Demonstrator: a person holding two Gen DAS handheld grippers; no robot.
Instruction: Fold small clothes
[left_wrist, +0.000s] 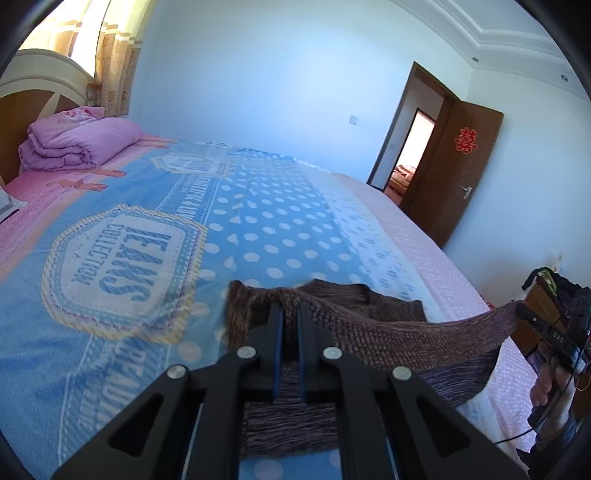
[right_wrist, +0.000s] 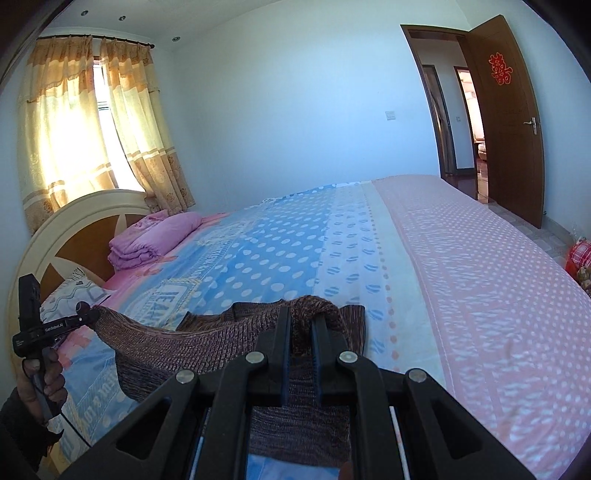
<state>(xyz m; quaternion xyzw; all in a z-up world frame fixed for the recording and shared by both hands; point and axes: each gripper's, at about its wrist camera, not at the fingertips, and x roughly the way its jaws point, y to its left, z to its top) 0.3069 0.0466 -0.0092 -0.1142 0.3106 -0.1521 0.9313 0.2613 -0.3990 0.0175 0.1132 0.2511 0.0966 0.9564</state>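
Brown knit garment (left_wrist: 369, 332), loosely ribbed, held up over near part of bed (left_wrist: 258, 221) by two corners. Left gripper (left_wrist: 290, 310): fingers together, clamped on bunched edge of knit; cloth visible between blue pads. Right gripper (right_wrist: 300, 321): same, fingers pressed onto a gathered fold. Each gripper also seen from other wrist view, pinching far end of cloth.

Span between the two grips sagging slightly, not taut. Lower part of garment draped on blue polka-dot bedspread (right_wrist: 266, 258), so only upper edge lifted. Probable reason for two-corner hold: keeps edge straight and lets hanging cloth flatten under own weight before laying over for a fold.

Judged stage: early or mid fold, no finished crease visible. Grips wide apart, presumably to prevent bunching along edge.

Pink folded quilt (left_wrist: 74, 144) at headboard, well apart from work area. Open door (right_wrist: 513, 122) beyond bed foot.

Risk: loose knit stretching or slipping from pads.
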